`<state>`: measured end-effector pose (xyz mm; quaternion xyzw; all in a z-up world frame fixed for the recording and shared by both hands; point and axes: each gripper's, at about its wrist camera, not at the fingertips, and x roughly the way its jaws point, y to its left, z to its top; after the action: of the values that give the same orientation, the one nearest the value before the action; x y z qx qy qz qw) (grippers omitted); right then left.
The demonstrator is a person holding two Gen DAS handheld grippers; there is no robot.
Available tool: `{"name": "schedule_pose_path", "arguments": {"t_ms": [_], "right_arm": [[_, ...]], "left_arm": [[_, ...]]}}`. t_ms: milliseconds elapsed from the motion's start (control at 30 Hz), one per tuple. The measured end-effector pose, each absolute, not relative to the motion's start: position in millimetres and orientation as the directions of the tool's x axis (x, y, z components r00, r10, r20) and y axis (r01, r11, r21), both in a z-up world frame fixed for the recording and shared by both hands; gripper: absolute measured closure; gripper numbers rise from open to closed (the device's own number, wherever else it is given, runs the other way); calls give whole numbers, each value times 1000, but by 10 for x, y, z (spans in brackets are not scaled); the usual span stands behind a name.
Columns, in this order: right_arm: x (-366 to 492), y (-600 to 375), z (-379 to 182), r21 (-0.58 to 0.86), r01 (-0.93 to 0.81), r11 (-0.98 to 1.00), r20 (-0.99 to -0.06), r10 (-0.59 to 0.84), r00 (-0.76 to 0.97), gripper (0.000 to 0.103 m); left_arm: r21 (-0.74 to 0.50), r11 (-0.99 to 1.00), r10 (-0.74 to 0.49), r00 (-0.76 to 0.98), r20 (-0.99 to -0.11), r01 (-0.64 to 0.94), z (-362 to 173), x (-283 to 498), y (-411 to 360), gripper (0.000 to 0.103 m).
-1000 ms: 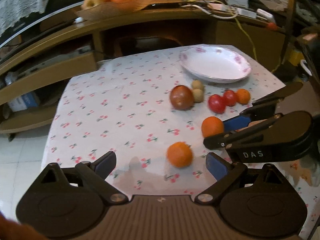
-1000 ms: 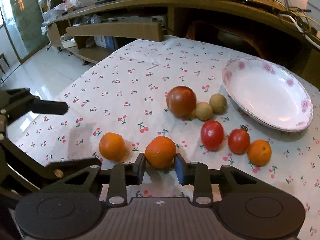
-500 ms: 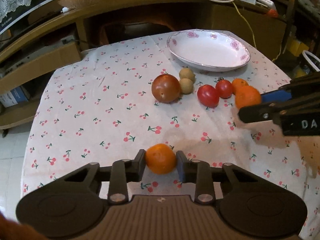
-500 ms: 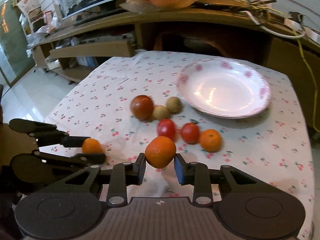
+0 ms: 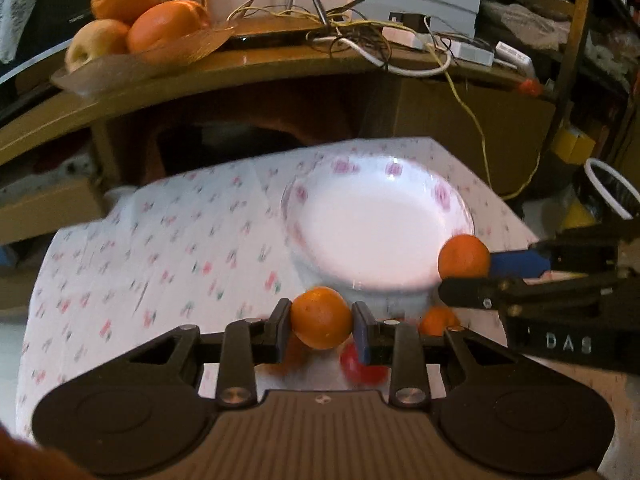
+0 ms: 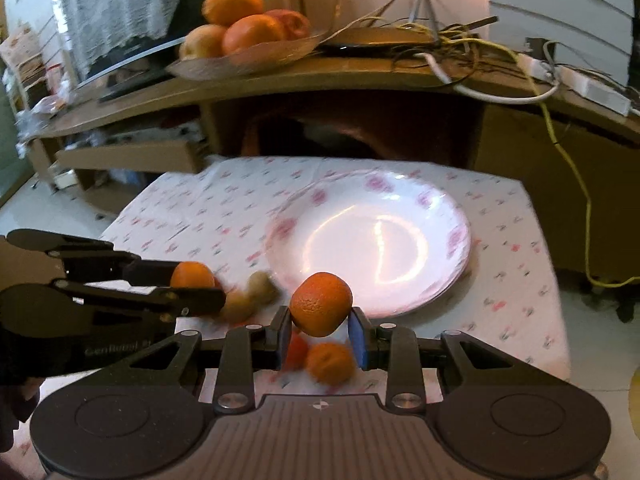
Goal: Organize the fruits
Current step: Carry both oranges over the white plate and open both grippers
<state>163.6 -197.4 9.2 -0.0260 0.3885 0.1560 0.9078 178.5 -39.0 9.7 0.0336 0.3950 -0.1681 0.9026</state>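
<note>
My left gripper [image 5: 321, 327] is shut on an orange [image 5: 321, 317] and holds it above the table, just short of the near rim of the white floral plate [image 5: 376, 224]. My right gripper [image 6: 319, 326] is shut on another orange [image 6: 321, 304], lifted near the plate [image 6: 372, 240] front edge; it also shows in the left wrist view [image 5: 464, 262]. Below the grippers lie a third orange [image 6: 331, 363], a red tomato [image 5: 362, 368] and two small brown fruits [image 6: 250, 294], partly hidden and blurred.
The cherry-print tablecloth [image 5: 160, 248] covers the table. Behind it stands a wooden desk [image 6: 320, 80] with a fruit dish [image 6: 244, 56] and tangled cables [image 6: 480, 52]. The table's right edge [image 6: 544, 264] drops off beside the plate.
Both grippers have lifted their oranges and moved forward to the plate's near rim. The left gripper closed on its orange within the last second.
</note>
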Motion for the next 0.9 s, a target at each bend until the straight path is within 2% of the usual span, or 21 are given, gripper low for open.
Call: {"name": "schedule_pose_path", "arguments": {"t_ms": [400, 700, 900], "right_arm": [[2074, -2039, -19, 51, -277, 959, -728, 226, 648, 72], [2142, -2053, -108, 32, -276, 961, -742, 207, 637, 69], [2114, -2072, -64, 25, -281, 959, -723, 211, 658, 67]], "left_arm": [[-77, 926, -305, 615, -727, 368, -41, 2283, -640, 66], [-46, 923, -294, 619, -728, 383, -83, 2308, -708, 66], [-67, 925, -303, 621, -723, 373, -39, 2298, -665, 63]]}}
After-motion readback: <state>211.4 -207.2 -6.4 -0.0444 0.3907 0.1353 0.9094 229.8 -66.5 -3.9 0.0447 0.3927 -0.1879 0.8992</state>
